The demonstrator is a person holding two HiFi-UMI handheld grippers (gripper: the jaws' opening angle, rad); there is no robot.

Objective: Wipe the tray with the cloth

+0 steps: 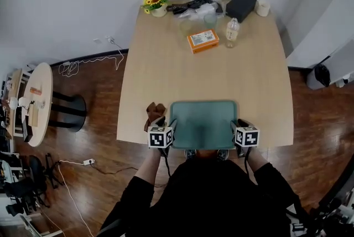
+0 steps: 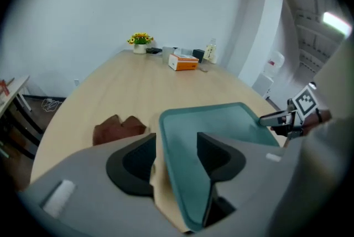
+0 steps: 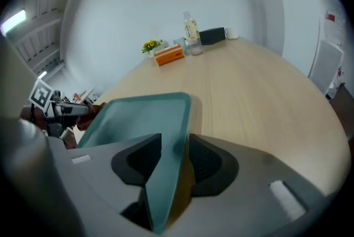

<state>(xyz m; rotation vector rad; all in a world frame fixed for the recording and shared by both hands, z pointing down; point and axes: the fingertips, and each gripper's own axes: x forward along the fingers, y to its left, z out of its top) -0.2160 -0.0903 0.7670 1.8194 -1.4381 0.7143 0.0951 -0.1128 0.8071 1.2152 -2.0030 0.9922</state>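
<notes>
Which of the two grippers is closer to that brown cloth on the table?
Left. The left gripper straddles the left rim of the tray, with the brown cloth right beside it. The right gripper is at the opposite rim, the whole tray away.

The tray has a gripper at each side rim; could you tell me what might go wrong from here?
1. The tray lies right at the table's near edge; a hard wipe towards the person could push it off.
2. The left gripper and the right gripper each straddle its rim with open jaws, so pulling away carelessly might drag it.
</notes>
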